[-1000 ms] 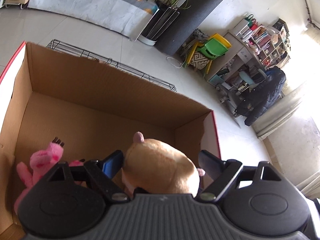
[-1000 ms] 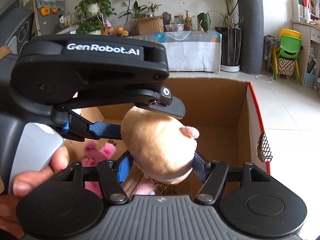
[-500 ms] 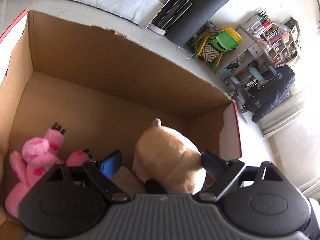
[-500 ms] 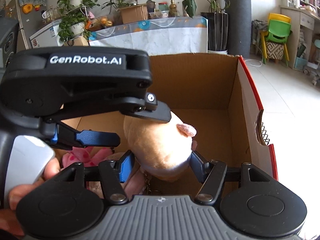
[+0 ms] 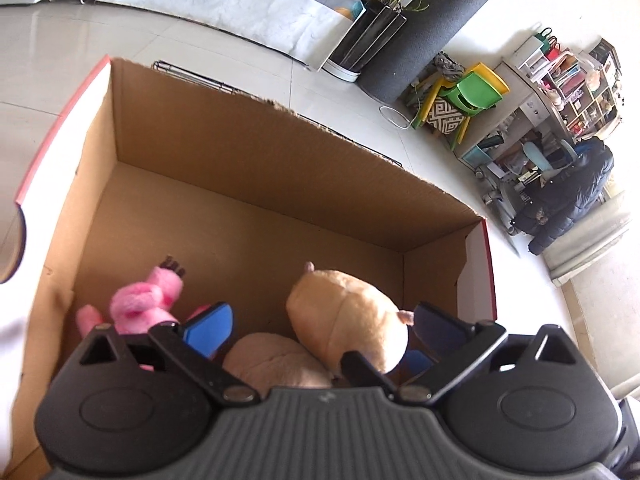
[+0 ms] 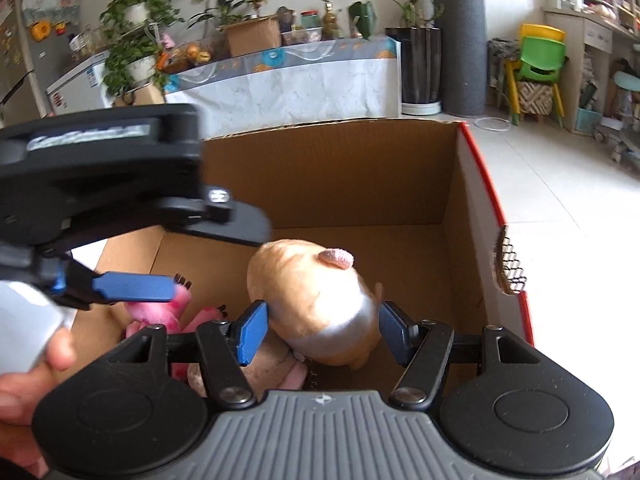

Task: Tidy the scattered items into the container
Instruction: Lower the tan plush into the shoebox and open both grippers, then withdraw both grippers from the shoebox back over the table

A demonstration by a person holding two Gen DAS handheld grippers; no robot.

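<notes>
Your right gripper (image 6: 322,326) was pointed down into the cardboard box (image 6: 332,176), its blue pads (image 6: 251,332) spread to either side of the tan plush toy (image 6: 316,304); the pictures did not settle whether they pressed it. Your left gripper (image 5: 322,330) hung over the same box with its jaws wide apart and nothing between them, the tan plush toy (image 5: 348,320) lying just inside its right finger. In the right wrist view your left hand (image 6: 24,384) wrapped that gripper's grey handle. The tan toy rested on a paler plush (image 5: 276,360) on the box floor, with a pink plush (image 5: 144,300) nearer the left wall. The box stood on pale floor tiles (image 6: 560,200); beyond it were a draped table (image 6: 288,84) with potted plants and a green child's chair (image 6: 540,60). The lettering on the left gripper was too blurred to read.
</notes>
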